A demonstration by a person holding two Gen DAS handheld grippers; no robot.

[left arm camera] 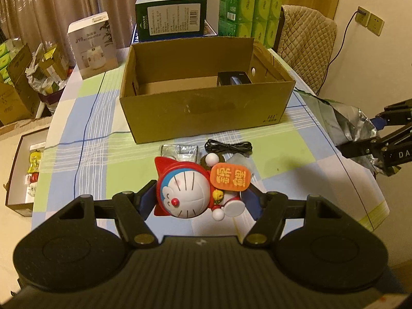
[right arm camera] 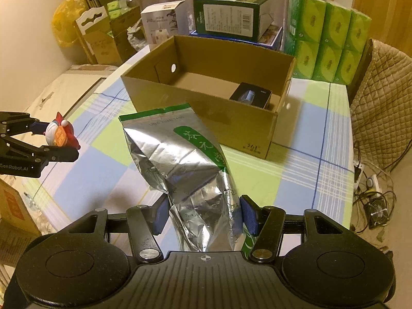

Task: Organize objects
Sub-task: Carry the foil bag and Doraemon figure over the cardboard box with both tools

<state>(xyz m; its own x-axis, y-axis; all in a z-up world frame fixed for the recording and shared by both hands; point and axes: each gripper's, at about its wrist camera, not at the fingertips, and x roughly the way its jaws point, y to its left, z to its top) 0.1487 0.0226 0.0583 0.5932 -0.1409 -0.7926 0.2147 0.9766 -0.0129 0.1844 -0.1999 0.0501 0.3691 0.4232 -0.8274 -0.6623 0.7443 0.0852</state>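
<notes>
My left gripper (left arm camera: 199, 200) is shut on a red and white cat figurine (left arm camera: 188, 193) that carries an orange sign, held above the checked tablecloth. In the right wrist view the same figurine (right arm camera: 60, 132) sits in that gripper (right arm camera: 61, 139) at the far left. My right gripper (right arm camera: 204, 215) is shut on a crumpled silver foil bag (right arm camera: 185, 159) with green print, its top pointing at the open cardboard box (right arm camera: 247, 131). The box (left arm camera: 206, 113) holds a small black box (right arm camera: 251, 97) in one corner. The foil bag (left arm camera: 347, 126) shows at the right of the left wrist view.
On the cloth before the box lie a clear plastic packet (left arm camera: 180, 152) and a coiled black cable (left arm camera: 229, 146). Behind it stand a dark green carton (left arm camera: 171, 15), green tissue packs (right arm camera: 329, 38) and a white carton (left arm camera: 92, 43). A quilted chair (right arm camera: 381, 108) is at right.
</notes>
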